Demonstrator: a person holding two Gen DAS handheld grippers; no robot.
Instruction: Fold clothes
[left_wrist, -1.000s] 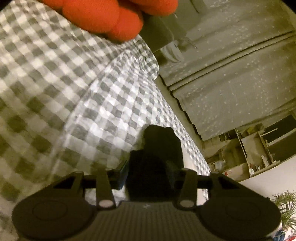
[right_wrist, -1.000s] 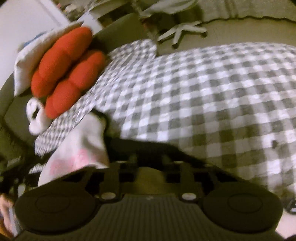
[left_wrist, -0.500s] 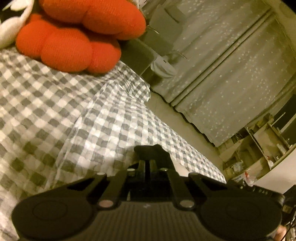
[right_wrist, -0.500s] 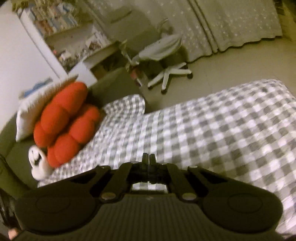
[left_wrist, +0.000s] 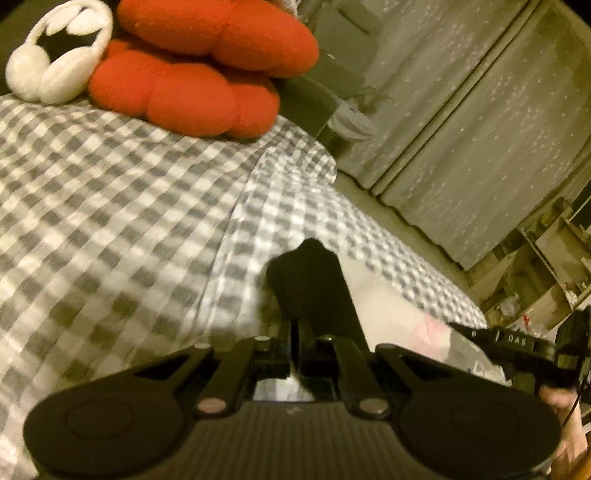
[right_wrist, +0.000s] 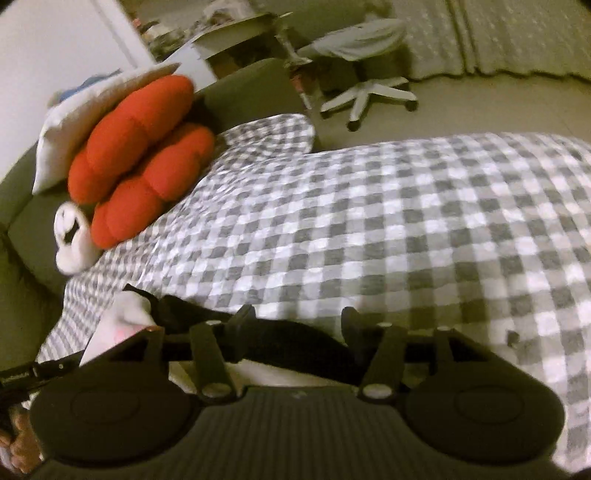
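While we hold two hand-held grippers over one checked bed (right_wrist: 406, 229), the left (left_wrist: 295, 325) pinches one black-trimmed white garment (left_wrist: 388, 314) and the right (right_wrist: 295, 321) stands released above it.

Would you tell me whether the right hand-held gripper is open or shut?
Open: the right hand-held gripper has its fingers spread wide over the dark garment.
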